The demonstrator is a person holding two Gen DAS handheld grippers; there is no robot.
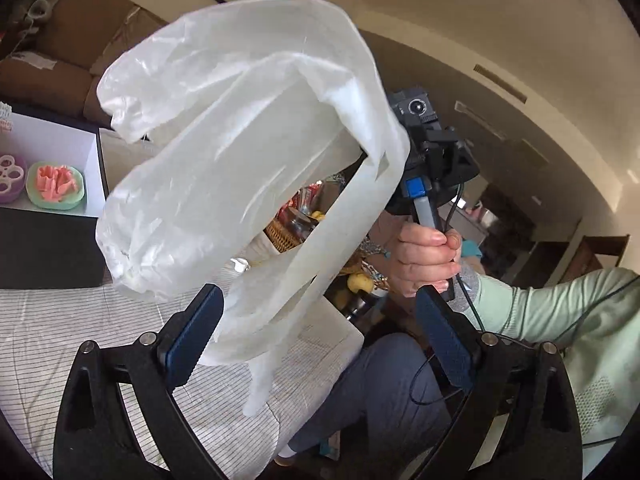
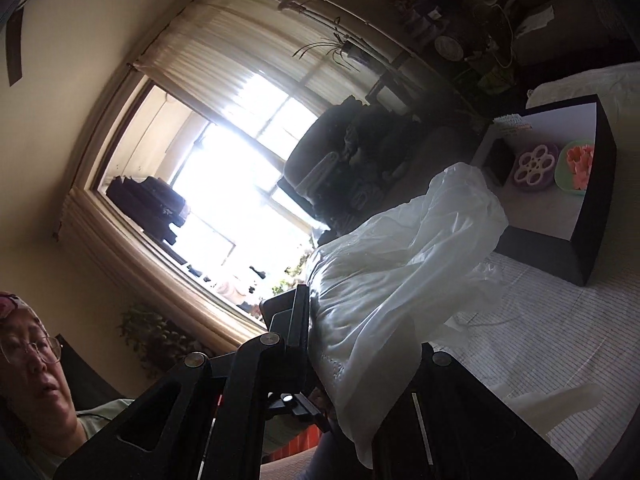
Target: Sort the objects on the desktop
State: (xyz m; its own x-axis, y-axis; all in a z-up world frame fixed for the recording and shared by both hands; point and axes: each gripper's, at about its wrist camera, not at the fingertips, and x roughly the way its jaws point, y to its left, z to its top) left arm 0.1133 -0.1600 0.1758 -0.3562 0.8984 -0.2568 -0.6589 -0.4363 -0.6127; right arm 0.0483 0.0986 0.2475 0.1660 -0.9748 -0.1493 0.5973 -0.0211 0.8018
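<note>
A white translucent plastic bag (image 1: 240, 152) hangs in the air above the table. My left gripper (image 1: 320, 336) is open; the bag's handles droop between its blue pads without being clamped. The right gripper's body (image 1: 424, 160), held by a hand, shows in the left wrist view at the bag's far edge. In the right wrist view the bag (image 2: 400, 280) runs down between my right gripper's fingers (image 2: 364, 380), which look closed on it, though the fingertips are hidden by the plastic.
A striped white cloth (image 1: 60, 340) covers the table. A black box with a white inside (image 2: 592, 216) holds a purple dish (image 2: 534, 168) and a green dish of pink pieces (image 2: 578, 166). A wicker basket of snacks (image 1: 296, 224) stands behind the bag.
</note>
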